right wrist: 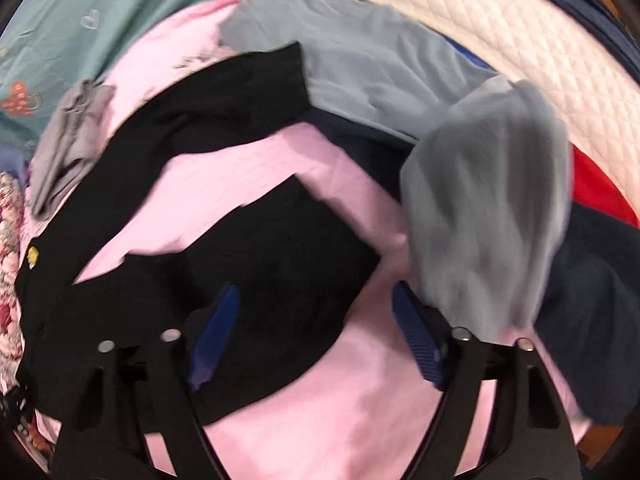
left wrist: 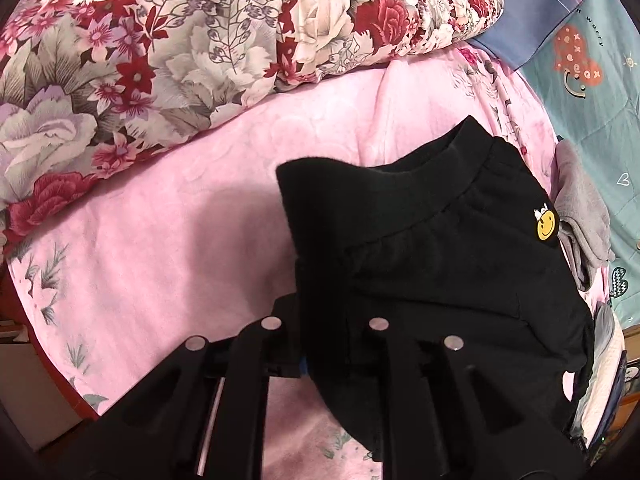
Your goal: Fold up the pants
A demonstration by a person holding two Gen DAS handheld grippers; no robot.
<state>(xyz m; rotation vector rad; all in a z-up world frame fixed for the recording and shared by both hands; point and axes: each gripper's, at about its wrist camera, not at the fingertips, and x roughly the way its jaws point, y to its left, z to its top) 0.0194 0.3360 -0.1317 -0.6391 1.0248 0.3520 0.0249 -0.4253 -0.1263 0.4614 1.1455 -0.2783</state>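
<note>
Two grippers work one pair of black pants [left wrist: 440, 248] spread on a pink blanket [left wrist: 168, 248]. The left gripper [left wrist: 320, 344] sits at the waistband end; black fabric drapes over its tips, so whether the fingers pinch the cloth cannot be told. The right gripper [right wrist: 316, 332] hovers spread wide, blue pads [right wrist: 218, 332] apart, directly over the cuff of the nearer leg [right wrist: 280, 264], gripping nothing. The pants' long axis runs from the waistband, marked by one yellow smiley patch [left wrist: 545, 225], away toward the two leg ends, which splay apart with pink blanket between them. The right gripper is judged the nearer to both cuffs. Count of other items: at least two grey garments [right wrist: 492, 216], one floral quilt [left wrist: 140, 60], one white quilted cover [right wrist: 520, 40]
</note>
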